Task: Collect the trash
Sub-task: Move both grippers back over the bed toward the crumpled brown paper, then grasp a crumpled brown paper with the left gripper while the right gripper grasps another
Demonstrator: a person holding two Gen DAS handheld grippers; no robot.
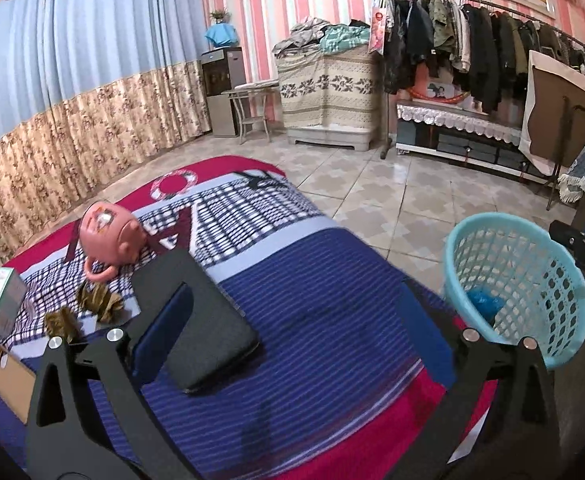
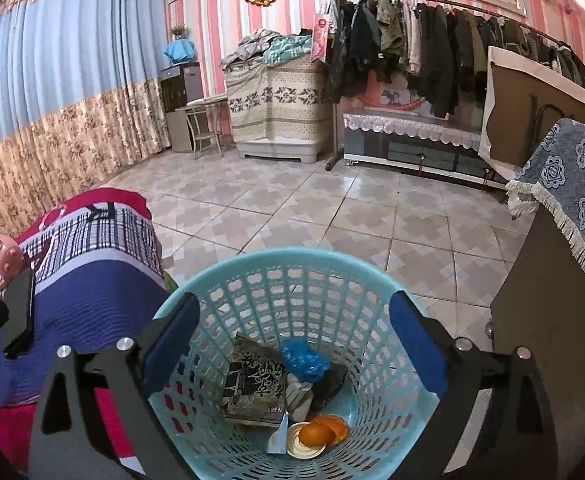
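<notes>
My left gripper (image 1: 292, 316) is open over the striped bedspread (image 1: 332, 280), nothing between its fingers. A flat black case (image 1: 208, 320) lies on the bed close by its left finger. Two crumpled brown wrappers (image 1: 100, 302) lie further left, near a pink doll head (image 1: 108, 236). My right gripper (image 2: 294, 308) is open above the turquoise basket (image 2: 276, 256), its fingers empty. In the basket lie a black printed packet (image 2: 252, 388), a blue plastic bag (image 2: 304, 360), orange peel (image 2: 320, 432) and a white lid (image 2: 304, 446). The basket (image 1: 520, 280) stands on the floor at the bed's right.
A small box (image 1: 2, 300) and a tan flat card (image 1: 10, 376) lie at the bed's left. A brown cabinet with a blue fringed cloth (image 2: 572, 184) stands right of the basket. Tiled floor (image 2: 332, 208) stretches to a clothes rack (image 2: 432, 48) and a covered chest (image 2: 276, 108).
</notes>
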